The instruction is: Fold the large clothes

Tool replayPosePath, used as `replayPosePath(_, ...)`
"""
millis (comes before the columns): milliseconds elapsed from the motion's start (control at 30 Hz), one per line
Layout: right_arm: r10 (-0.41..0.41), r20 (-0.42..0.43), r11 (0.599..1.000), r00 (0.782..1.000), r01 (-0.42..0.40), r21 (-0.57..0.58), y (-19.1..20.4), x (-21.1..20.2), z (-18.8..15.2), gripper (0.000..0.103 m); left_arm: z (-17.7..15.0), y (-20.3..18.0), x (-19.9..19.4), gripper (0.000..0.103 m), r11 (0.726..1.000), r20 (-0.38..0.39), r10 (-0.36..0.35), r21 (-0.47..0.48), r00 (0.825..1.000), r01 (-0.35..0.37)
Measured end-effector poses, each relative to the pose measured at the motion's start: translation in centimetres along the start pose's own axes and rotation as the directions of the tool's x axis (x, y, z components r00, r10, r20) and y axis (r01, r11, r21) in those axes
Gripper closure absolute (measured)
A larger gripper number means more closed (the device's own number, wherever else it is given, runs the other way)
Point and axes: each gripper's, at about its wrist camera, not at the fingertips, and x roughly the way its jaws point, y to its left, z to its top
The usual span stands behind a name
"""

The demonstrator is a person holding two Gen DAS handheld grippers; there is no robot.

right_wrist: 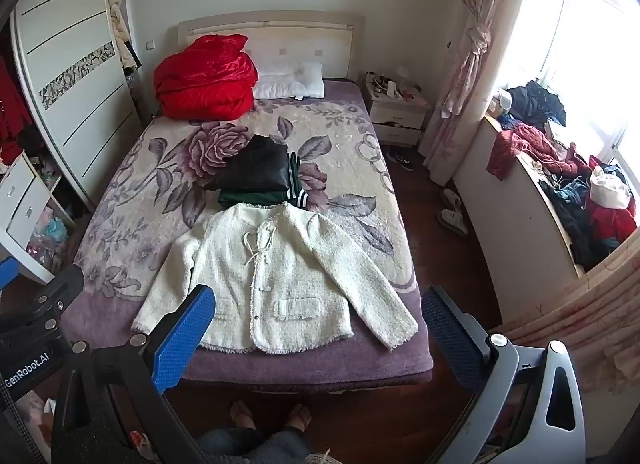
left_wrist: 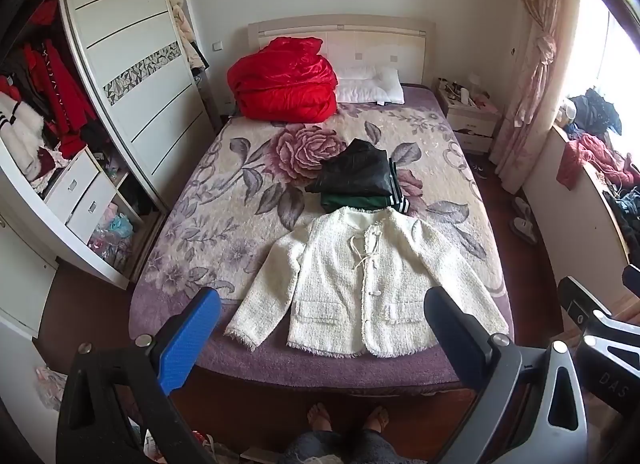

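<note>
Both grippers, left (left_wrist: 320,328) and right (right_wrist: 318,328), hang with jaws spread wide and empty above the foot of the bed (left_wrist: 360,368). Just beyond the jaws, a white jacket (left_wrist: 360,284) lies flat, front up, sleeves out. Farther on sit folded dark clothes (left_wrist: 360,180), then a red quilt (left_wrist: 284,84).

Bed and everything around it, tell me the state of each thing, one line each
white jacket: spread flat, front fastened, unfolded
dark clothes: folded, stacked behind the jacket
red quilt: bundled at the headboard
wardrobe door: slid open, clothes showing
curtain: tied back
left gripper: open, empty
right gripper: open, empty
</note>
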Motion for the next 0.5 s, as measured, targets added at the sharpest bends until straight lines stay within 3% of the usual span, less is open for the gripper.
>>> replayPosePath(500,0.0,0.005,1.0,1.0,0.0,-0.003,0.4,-0.6,0.1,0.0,1.3,-0.6,-0.3,0.0,1.0,0.003,-0.001,-0.001,1.0,0.001)
